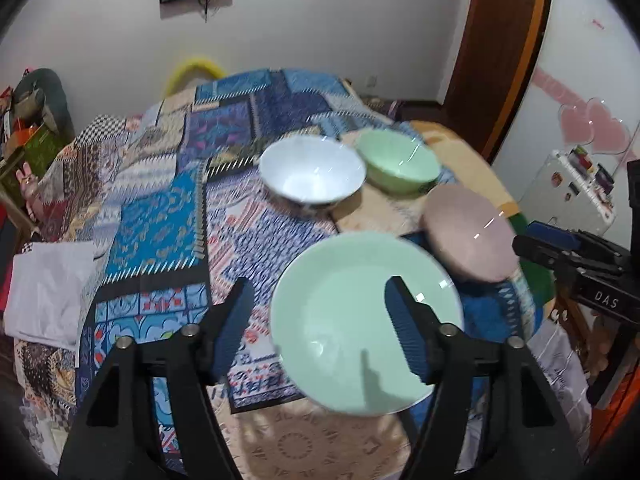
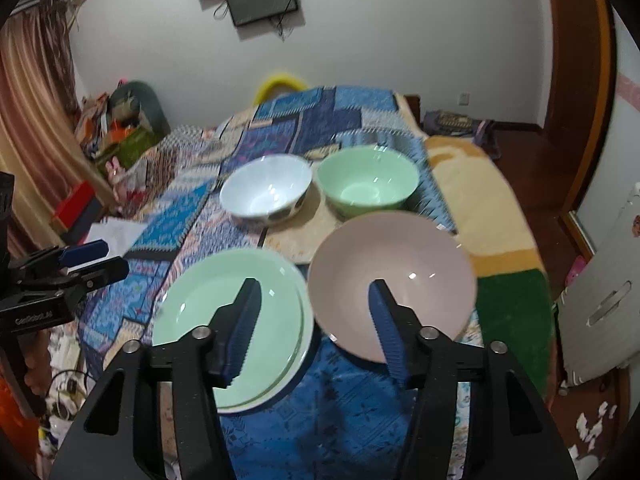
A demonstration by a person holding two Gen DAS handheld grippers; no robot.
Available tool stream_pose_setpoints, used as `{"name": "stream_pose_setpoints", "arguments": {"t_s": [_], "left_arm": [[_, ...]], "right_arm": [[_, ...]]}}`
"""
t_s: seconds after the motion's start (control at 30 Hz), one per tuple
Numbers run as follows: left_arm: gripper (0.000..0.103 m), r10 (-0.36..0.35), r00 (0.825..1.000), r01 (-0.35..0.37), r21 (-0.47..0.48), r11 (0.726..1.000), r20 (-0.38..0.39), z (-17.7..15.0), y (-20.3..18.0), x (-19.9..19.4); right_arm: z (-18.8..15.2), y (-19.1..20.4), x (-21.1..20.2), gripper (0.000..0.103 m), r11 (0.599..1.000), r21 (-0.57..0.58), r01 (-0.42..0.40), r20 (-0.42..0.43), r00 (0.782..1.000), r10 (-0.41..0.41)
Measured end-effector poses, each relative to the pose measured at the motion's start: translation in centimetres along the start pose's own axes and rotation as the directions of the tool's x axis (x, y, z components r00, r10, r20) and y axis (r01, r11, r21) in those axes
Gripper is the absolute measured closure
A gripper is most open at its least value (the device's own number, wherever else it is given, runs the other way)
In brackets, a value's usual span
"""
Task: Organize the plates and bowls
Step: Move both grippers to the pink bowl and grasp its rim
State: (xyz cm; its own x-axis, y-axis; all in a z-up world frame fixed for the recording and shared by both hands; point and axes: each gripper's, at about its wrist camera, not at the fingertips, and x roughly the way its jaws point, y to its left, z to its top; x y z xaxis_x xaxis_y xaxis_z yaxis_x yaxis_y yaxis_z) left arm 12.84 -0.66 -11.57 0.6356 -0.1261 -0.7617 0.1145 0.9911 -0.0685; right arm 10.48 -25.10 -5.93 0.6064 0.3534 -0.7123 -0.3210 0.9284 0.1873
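A pale green plate point(image 1: 340, 320) lies on the patchwork blanket, and in the right wrist view the green plate point(image 2: 224, 320) seems to rest on a second one. A pink plate point(image 2: 392, 276) point(image 1: 468, 232) sits just right of it. Behind them stand a white bowl point(image 1: 312, 176) point(image 2: 266, 192) and a green bowl point(image 1: 396, 164) point(image 2: 368, 184), side by side and upright. My left gripper point(image 1: 320, 284) hovers open above the green plate's left part, holding nothing. My right gripper point(image 2: 315, 285) hovers open over the seam between the green and pink plates, with nothing between its fingers.
The dishes lie on a bed covered by a blue patchwork blanket point(image 1: 168, 208); the bowls stand partly on a beige board point(image 2: 296, 236). White cloth point(image 1: 48, 280) lies at the bed's left edge. A white cabinet point(image 1: 576, 188) and floor clutter are on the right.
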Motion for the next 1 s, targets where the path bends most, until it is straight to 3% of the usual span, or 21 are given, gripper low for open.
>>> {"name": "stream_pose_setpoints", "arguments": {"t_s": [0.1,0.17,0.37,0.6,1.0], "left_arm": [[0.027,-0.024,0.999,0.024,-0.012,1.0,0.024,0.9,-0.9,-0.4],[0.023,-0.036,0.999,0.037,-0.02,0.999,0.038,1.4,-1.4,-0.5],[0.022,-0.049,0.998,0.05,-0.009,0.999,0.043,2.7,-3.2,0.9],[0.022,-0.073,0.997,0.072,-0.013,0.997,-0.016,4.0,-5.0,4.8],[0.022,-0.108,0.986,0.112,0.023,0.993,-0.126,4.7,-8.3,12.3]], "right_arm": [[0.4,-0.6,-0.7,0.046,1.0,0.003,0.022,0.028,0.999,-0.022],[0.7,-1.1,-0.9,0.038,0.999,0.01,0.032,0.039,0.999,-0.032],[1.1,-2.6,-1.5,0.034,0.996,0.018,0.088,0.076,0.993,-0.089],[1.0,-4.9,-0.6,0.033,0.99,0.052,0.134,0.065,0.988,-0.137],[-0.3,-8.6,3.1,0.033,0.978,0.117,0.175,-0.026,0.984,-0.174]]}}
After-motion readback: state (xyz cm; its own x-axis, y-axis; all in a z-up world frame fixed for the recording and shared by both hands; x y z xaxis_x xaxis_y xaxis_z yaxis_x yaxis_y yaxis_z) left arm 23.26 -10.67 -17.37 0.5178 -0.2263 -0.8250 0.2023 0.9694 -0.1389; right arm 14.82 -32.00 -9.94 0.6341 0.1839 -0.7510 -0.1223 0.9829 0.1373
